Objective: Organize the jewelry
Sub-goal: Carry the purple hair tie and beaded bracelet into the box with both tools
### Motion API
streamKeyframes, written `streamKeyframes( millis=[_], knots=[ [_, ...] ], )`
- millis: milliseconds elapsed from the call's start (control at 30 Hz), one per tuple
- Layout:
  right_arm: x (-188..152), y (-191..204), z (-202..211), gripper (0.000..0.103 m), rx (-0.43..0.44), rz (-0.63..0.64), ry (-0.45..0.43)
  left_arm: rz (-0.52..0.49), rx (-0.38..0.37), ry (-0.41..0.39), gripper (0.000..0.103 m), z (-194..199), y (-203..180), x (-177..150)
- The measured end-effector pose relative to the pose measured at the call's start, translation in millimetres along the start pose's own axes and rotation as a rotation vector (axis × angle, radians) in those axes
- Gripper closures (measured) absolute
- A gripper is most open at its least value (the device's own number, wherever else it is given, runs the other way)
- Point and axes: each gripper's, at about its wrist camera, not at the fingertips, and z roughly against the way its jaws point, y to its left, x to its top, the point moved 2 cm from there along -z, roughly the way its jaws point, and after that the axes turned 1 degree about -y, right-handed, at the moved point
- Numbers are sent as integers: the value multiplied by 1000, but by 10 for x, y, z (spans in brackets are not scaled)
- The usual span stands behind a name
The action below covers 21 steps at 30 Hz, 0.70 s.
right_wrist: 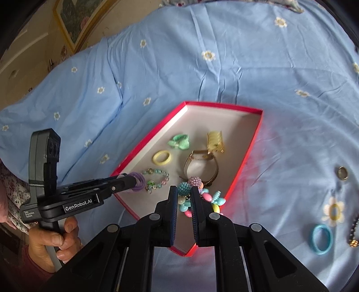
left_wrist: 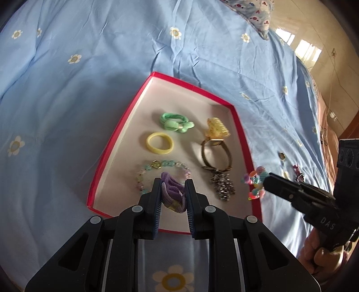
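A red-rimmed box (left_wrist: 240, 125) (right_wrist: 148, 143) lies on the blue bedspread. In it lie a green hair tie (left_wrist: 176, 122), a yellow ring band (left_wrist: 160, 143), a yellow claw clip (left_wrist: 217, 128), a watch (left_wrist: 215, 155), a pastel bead bracelet (left_wrist: 143, 177) and a silver chain piece (left_wrist: 222, 187). My left gripper (left_wrist: 173, 187) is shut on a purple scrunchie (left_wrist: 172, 193) over the box's near end; it also shows in the right wrist view (right_wrist: 132, 180). My right gripper (right_wrist: 183, 193) is shut on a colourful bead bracelet (right_wrist: 197, 197) above the box's right edge; it also shows in the left wrist view (left_wrist: 255, 183).
On the bedspread to the right of the box lie a gold ring (right_wrist: 342, 173), a blue hair band (right_wrist: 321, 239) and a dark beaded piece (right_wrist: 354, 233) at the frame edge. A patterned pillow (left_wrist: 258, 13) lies at the far side. The floor (left_wrist: 325, 63) shows beyond the bed's right edge.
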Motion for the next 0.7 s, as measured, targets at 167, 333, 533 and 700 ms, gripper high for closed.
streamKeyframes(
  millis=[167, 333, 533, 700],
  knots=[
    [-42, 25, -276, 92, 10, 8, 51, 7, 32, 7, 85, -63, 98, -10],
    [-75, 53, -515, 92, 13, 22, 95, 1, 49, 14, 85, -106, 142, -10],
    [-117, 53, -622, 92, 19, 24, 116, -10, 70, 23, 82, -152, 150, -20],
    [-105, 28, -610, 88, 35, 1, 115, -12, 77, 23, 76, -144, 146, -14]
  ],
)
